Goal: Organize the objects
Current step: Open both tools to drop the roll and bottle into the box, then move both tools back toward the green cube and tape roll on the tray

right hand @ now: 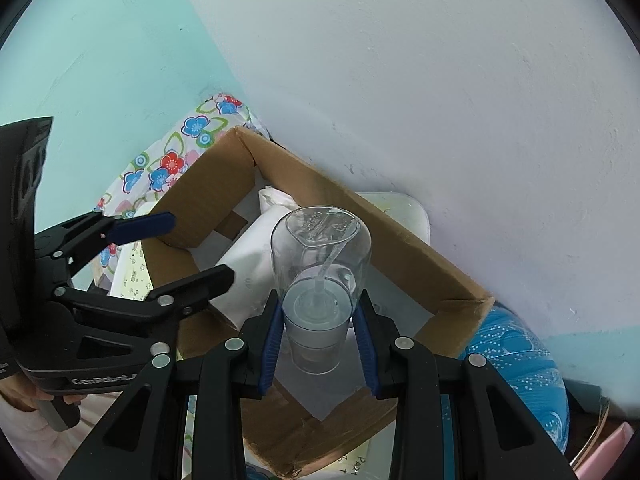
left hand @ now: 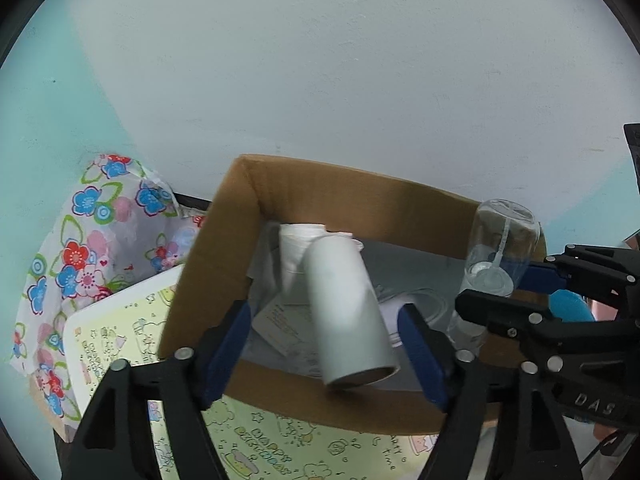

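Observation:
An open cardboard box (left hand: 320, 188) (right hand: 400, 236) stands against the wall. A white cylinder (left hand: 348, 312) (right hand: 248, 276) leans tilted inside it, over papers. My left gripper (left hand: 324, 356) (right hand: 188, 244) is open, its jaws on either side of the cylinder and apart from it. My right gripper (right hand: 318, 340) (left hand: 532, 280) is shut on a clear plastic bottle (right hand: 320, 280) (left hand: 496, 256) with a dip tube, held bottom-forward above the box's right side.
A floral cloth (left hand: 88, 240) (right hand: 172, 168) lies left of the box. A pale yellow printed tray (left hand: 120, 332) sits under the box. A blue patterned object (right hand: 516, 364) lies at the right. The wall is close behind.

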